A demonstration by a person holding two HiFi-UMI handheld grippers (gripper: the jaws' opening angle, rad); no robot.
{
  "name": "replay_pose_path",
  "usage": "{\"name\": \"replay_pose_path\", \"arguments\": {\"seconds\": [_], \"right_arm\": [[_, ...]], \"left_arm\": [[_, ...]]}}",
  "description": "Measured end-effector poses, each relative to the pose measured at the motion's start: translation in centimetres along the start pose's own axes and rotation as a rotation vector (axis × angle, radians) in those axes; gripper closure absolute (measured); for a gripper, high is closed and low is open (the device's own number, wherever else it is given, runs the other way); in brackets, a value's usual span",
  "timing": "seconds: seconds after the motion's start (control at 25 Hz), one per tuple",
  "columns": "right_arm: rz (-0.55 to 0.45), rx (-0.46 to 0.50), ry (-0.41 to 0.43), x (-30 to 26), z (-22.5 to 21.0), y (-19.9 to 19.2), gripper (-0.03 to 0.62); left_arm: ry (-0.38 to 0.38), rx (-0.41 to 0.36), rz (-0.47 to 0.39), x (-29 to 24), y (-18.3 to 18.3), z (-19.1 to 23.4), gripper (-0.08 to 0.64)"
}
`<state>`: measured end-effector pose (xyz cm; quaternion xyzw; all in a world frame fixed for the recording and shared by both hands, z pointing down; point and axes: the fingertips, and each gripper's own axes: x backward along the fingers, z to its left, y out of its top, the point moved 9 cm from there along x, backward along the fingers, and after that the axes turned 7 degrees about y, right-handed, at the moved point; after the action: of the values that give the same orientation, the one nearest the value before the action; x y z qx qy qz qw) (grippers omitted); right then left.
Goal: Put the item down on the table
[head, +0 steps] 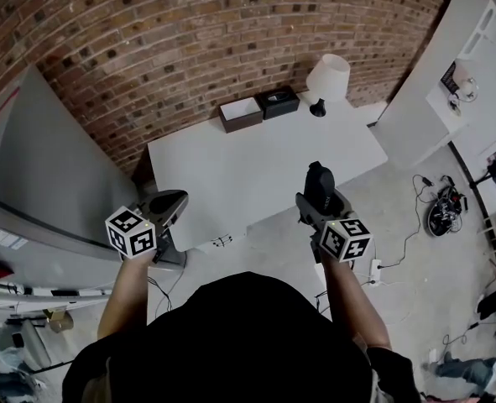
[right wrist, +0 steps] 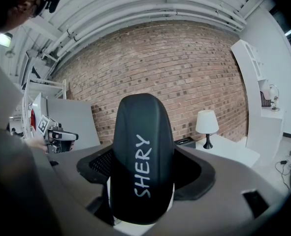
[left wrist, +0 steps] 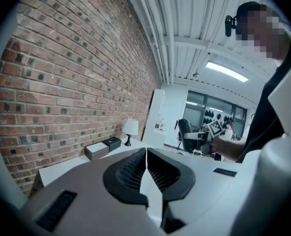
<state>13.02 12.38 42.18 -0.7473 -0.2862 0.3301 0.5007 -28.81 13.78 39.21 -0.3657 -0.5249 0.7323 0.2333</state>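
Now: my right hand-held gripper clamps black oval hard case lettered SHERY, aloft over white counter near edge. My left hand-held gripper closed, empty. Counter back: brown rectangular box, white inside; black rectangular box, contents unclear.

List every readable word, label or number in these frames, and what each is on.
"SHERY": white letters on the black case.
Small print on the white table, at its front edge: too small to read.
Labels on the grey cabinet: too blurred to read.

"SHERY", wht print, on blk case
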Motion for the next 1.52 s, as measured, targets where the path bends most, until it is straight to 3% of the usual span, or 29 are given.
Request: {"name": "replay_pose_path", "arguments": {"seconds": [0.64,1.08,1.52], "right_arm": [[0.020,0.009,0.002,-2.0,0.2,0.3,0.241],[0.049,0.012,0.044,-6.8,-2.9,1.1,0.241],[0.085,0.009,0.085,-13.3,-7.6,3.1,0.241]], "left_arm": [[0.004,0.007,0.006,0.8,-0.1,1.5,0.535],[0.068,0.022,0.006,-0.8,0.7,4.1,0.535],[0.111,0.046,0.009,-5.7,2.6,7.6,0.535]]}}
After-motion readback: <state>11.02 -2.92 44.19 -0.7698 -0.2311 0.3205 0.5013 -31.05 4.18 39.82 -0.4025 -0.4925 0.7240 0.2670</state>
